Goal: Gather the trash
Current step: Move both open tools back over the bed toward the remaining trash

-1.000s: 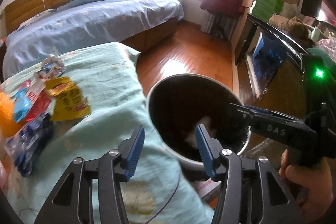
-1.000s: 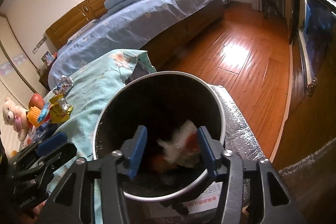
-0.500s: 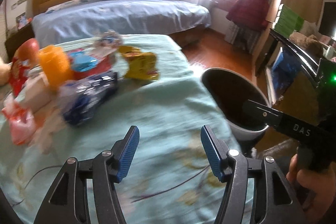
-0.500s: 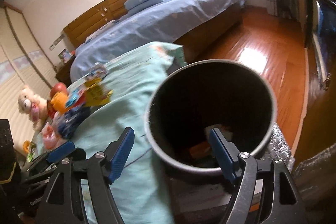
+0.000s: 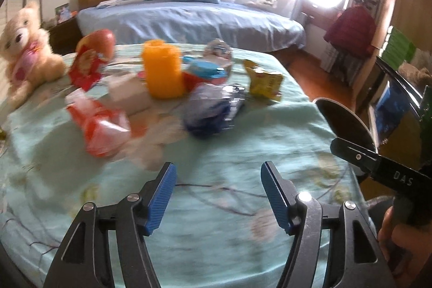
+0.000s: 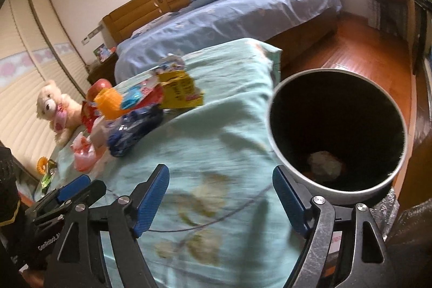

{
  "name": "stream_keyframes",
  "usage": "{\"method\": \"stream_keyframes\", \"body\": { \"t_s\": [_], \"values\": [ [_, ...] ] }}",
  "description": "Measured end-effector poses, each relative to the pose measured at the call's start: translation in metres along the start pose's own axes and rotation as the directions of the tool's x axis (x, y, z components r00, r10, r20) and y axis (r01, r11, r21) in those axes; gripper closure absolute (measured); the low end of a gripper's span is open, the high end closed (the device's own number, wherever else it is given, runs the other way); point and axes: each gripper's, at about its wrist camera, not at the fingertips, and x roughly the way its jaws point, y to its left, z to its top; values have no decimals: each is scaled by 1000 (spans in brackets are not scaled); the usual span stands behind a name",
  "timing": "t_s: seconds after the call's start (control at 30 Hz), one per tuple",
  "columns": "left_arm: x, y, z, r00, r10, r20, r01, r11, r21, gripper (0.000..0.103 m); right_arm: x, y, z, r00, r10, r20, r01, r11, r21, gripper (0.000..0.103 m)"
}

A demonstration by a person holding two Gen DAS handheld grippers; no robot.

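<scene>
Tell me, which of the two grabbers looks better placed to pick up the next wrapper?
Probably the left. The left gripper is open and faces the wrapper pile, the blue wrapper nearest ahead. The right gripper, also open, sits beside the bin, with the pile off to its left.

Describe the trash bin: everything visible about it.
The trash bin is a round, open-topped can with a pale grey outer wall, a thin light rim and a dark inside. It stands upright on the floor against the right edge of the cloth-covered table. At its bottom lies crumpled whitish trash with something orange beside it. Neither gripper touches it; the left wrist view shows only its rim.
</scene>
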Motion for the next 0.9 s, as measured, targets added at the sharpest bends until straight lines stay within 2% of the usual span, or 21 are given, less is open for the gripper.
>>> {"method": "stream_keyframes", "body": {
  "t_s": [0.33,0.57,0.9],
  "values": [
    [-42,38,-19,997,80,10,-78,990,-117,37,19,46,-3,998,62,-28,-63,997,-48,22],
    [-64,52,-19,992,120,31,-113,979,-169,37,31,74,-3,994,101,-43,-104,992,-78,22],
    [-58,58,-7,991,136,17,-129,969,-211,37,52,100,4,990,124,-59,-130,986,-104,22]
  ]
}}
